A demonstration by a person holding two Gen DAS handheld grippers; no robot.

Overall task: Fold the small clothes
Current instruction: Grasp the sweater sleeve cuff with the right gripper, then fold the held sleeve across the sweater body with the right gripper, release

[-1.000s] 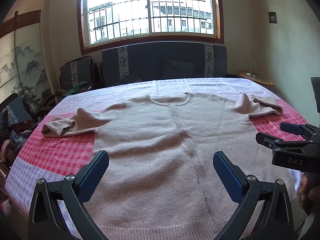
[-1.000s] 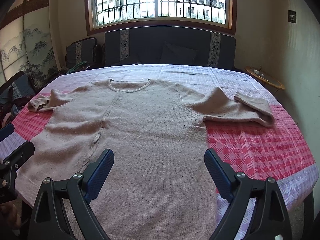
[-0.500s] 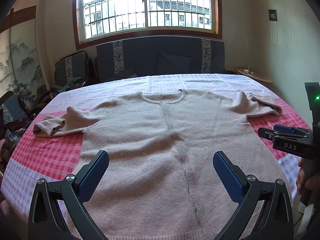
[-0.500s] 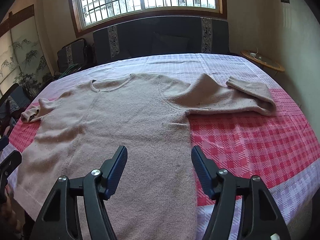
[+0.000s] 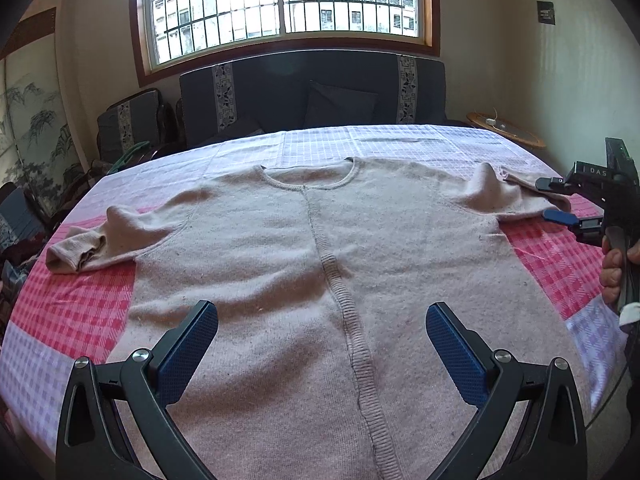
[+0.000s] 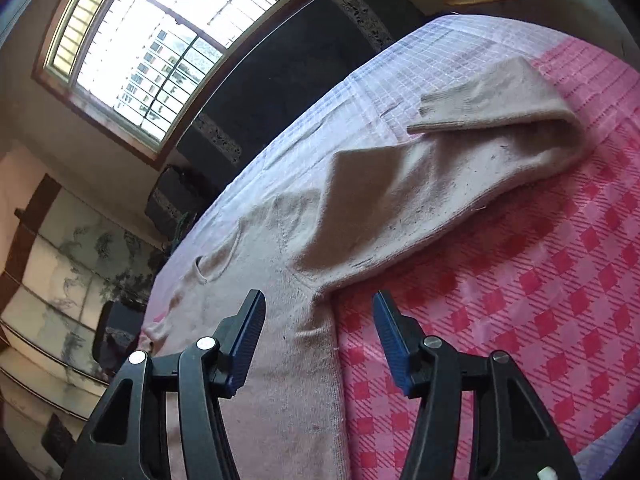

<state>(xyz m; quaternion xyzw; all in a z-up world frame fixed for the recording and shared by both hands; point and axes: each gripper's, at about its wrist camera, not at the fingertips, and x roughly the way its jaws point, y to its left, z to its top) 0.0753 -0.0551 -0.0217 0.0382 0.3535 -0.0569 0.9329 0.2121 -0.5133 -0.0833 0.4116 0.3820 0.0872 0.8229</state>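
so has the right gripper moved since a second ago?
Yes. In the left wrist view the right gripper has gone from beside the sweater body up to the sleeve end, nearer the window wall, rolled on its side, jaws closing, nothing gripped.

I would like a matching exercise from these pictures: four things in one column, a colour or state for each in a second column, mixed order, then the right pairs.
Things:
1. sweater
2. tablecloth
3. sofa
4. left gripper

Colours or states:
A. dark, behind the table
B. beige, spread flat
C. open, nothing between its pads
D. pink and lilac checks

Pairs: 1-B, 2-D, 3-A, 4-C
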